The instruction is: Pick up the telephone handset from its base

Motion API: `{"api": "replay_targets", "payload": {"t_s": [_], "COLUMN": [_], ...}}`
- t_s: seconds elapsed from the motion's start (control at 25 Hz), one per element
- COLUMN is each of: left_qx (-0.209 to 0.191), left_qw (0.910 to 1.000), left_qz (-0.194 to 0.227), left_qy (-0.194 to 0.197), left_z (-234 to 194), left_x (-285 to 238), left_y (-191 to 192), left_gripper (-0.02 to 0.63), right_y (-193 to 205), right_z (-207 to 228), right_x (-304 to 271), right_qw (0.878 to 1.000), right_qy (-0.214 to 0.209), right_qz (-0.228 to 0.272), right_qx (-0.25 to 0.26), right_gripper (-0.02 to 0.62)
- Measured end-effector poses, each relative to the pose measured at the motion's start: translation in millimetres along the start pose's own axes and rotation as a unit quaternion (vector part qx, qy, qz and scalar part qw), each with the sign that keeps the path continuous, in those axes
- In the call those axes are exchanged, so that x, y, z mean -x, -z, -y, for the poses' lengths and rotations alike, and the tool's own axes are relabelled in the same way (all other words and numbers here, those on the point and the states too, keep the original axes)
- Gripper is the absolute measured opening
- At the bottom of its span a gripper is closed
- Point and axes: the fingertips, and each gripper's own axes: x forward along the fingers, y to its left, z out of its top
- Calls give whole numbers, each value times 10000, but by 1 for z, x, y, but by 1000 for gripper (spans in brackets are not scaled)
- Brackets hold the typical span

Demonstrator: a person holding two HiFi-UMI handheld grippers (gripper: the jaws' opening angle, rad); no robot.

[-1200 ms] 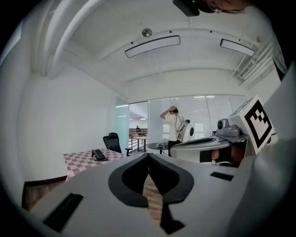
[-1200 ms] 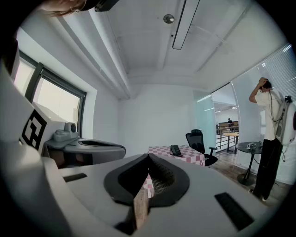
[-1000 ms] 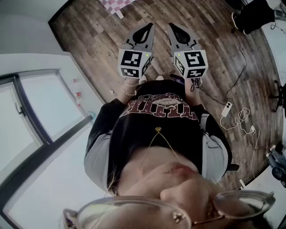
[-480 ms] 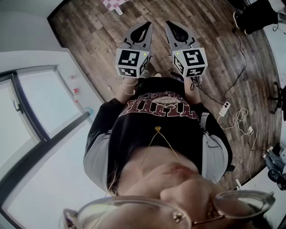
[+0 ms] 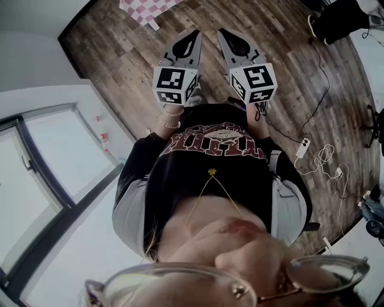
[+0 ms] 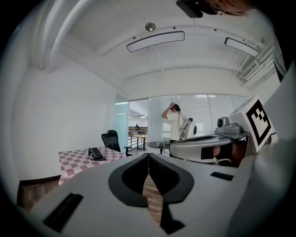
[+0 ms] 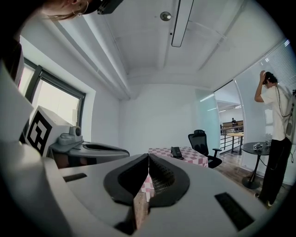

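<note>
Checked-cloth surface (image 5: 144,9) stands well ahead, at eleven o'clock in the head view. On it sits the telephone (image 6: 95,153), far beyond both closed, empty jaws: ten o'clock from my left gripper (image 6: 148,155), one o'clock from my right gripper (image 7: 148,156). I judge the left nearer; the telephone's long axis is too small to read.

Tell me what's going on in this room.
A person holds a gripper in each hand. The left gripper and the right gripper are both shut and empty, and point across the wooden floor toward a checked table. The telephone sits on that table, untouched and well out of reach.
</note>
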Motion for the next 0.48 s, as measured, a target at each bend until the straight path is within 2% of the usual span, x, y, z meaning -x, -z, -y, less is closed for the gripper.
{"api": "replay_targets", "payload": {"t_s": [0.48], "left_qx": [12], "left_qw": [9995], "left_qz": [-56], "left_qy": [315], "left_z": [-58], "left_x": [-72], "left_y": [-9], "left_gripper": [11], "right_y": [-10], "right_z": [44], "right_x": [-74], "right_qw": [9995], "right_qy": [287], "right_qz": [-27], "right_qx": [-85], "right_gripper": [20]}}
